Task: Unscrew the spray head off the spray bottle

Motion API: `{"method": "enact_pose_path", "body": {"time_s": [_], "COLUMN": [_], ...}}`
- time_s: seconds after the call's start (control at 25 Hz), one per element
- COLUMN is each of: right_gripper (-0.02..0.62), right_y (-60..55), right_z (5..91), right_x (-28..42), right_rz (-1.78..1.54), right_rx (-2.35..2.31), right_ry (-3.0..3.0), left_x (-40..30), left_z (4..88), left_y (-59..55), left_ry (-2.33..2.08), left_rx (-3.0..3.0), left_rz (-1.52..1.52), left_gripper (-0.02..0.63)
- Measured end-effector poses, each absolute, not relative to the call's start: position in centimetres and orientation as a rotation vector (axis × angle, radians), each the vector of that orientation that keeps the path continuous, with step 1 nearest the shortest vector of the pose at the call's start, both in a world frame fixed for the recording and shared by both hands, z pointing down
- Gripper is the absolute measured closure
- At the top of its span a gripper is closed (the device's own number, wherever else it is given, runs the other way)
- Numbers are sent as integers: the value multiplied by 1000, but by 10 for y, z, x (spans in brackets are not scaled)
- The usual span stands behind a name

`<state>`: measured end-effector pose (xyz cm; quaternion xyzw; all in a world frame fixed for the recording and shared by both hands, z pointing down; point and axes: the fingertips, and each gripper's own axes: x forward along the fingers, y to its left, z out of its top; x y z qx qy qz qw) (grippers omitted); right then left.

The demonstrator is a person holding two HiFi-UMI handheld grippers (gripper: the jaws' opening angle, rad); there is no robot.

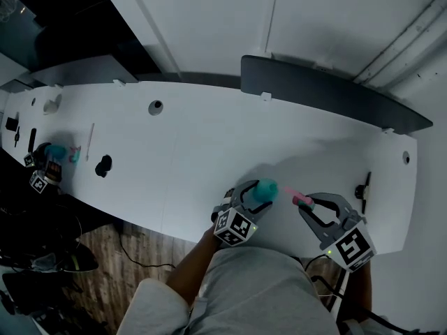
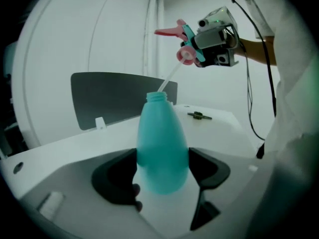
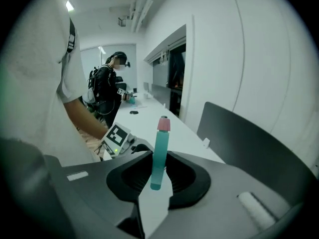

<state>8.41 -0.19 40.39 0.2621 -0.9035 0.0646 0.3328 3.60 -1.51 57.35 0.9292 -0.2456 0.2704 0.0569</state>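
The teal spray bottle stands upright between the jaws of my left gripper, which is shut on its body; its neck is bare. In the head view the bottle sits low over the white table's front part, in my left gripper. My right gripper is shut on the pink and teal spray head, just right of the bottle. Seen from the left gripper view, the spray head hangs above and to the right of the neck, and its thin white tube slants down to the opening. The right gripper view shows the spray head upright between its jaws.
A dark grey panel stands along the table's back edge. A small black tool lies at the right, a black object at the left. Another person with grippers works at the table's far left end.
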Motion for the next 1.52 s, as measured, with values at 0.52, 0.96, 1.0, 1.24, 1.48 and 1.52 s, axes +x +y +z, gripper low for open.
{"method": "enact_pose_path", "body": {"time_s": [0.52, 0.96, 1.0, 1.24, 1.48, 1.52], "right_gripper": [505, 505, 505, 505, 505, 505], "right_y": [-24, -47, -46, -40, -32, -30], "right_z": [356, 412, 417, 433, 422, 419], "right_x": [138, 146, 145, 136, 135, 134], "right_rz": [85, 71, 91, 136, 137, 129], "right_rx": [1086, 1712, 1731, 1779, 1835, 1842], "right_ry": [-2454, -2338, -2332, -2309, -2267, -2256], "left_x": [13, 18, 17, 9, 7, 7], "left_z": [548, 482, 478, 458, 440, 436], "left_y": [-41, -47, -46, -49, -47, -47], "left_ry": [-1090, -1321, -1331, -1372, -1341, -1331], "left_rx": [2752, 2675, 2672, 2651, 2685, 2696], "left_rz": [689, 446, 437, 378, 342, 326], "left_gripper": [285, 284, 285, 285, 285, 285]}}
